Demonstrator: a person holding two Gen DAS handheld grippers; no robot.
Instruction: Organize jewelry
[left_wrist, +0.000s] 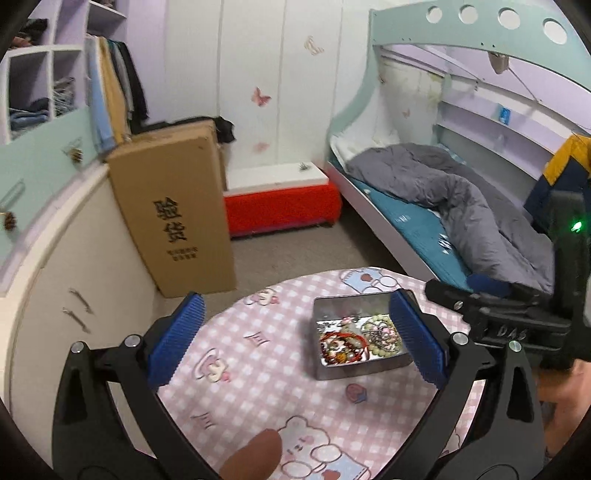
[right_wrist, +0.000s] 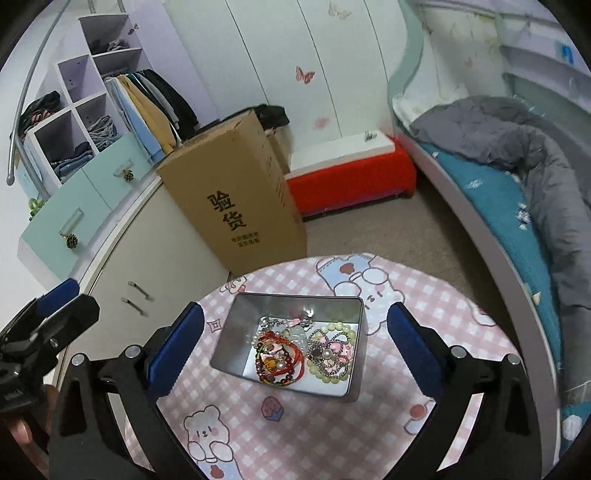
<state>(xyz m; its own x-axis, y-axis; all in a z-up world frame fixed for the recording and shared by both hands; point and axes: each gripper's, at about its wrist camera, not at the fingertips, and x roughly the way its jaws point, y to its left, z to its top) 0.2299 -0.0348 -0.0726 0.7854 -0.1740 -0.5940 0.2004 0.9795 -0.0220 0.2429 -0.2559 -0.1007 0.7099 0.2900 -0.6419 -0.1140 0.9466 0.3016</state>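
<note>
A silver metal tin (right_wrist: 236, 332) (left_wrist: 327, 308) stands open on the round table with a pink checked cloth (right_wrist: 303, 435) (left_wrist: 258, 369). Inside lie a red cord bracelet with dark beads (right_wrist: 280, 360) (left_wrist: 338, 345), a pale green bead bracelet (right_wrist: 347, 330) (left_wrist: 380, 323) and a rhinestone flower piece (right_wrist: 330, 356). My right gripper (right_wrist: 295, 332) is open and empty, held above the tin. My left gripper (left_wrist: 299, 325) is open and empty, over the table left of the tin. The right gripper body (left_wrist: 517, 317) shows at the right of the left wrist view.
A tall cardboard box (right_wrist: 236, 192) leans on a curved white cabinet (right_wrist: 155, 258) beyond the table. A red-sided bench (right_wrist: 351, 177) stands at the wall. A bed with a grey quilt (right_wrist: 517, 147) runs along the right.
</note>
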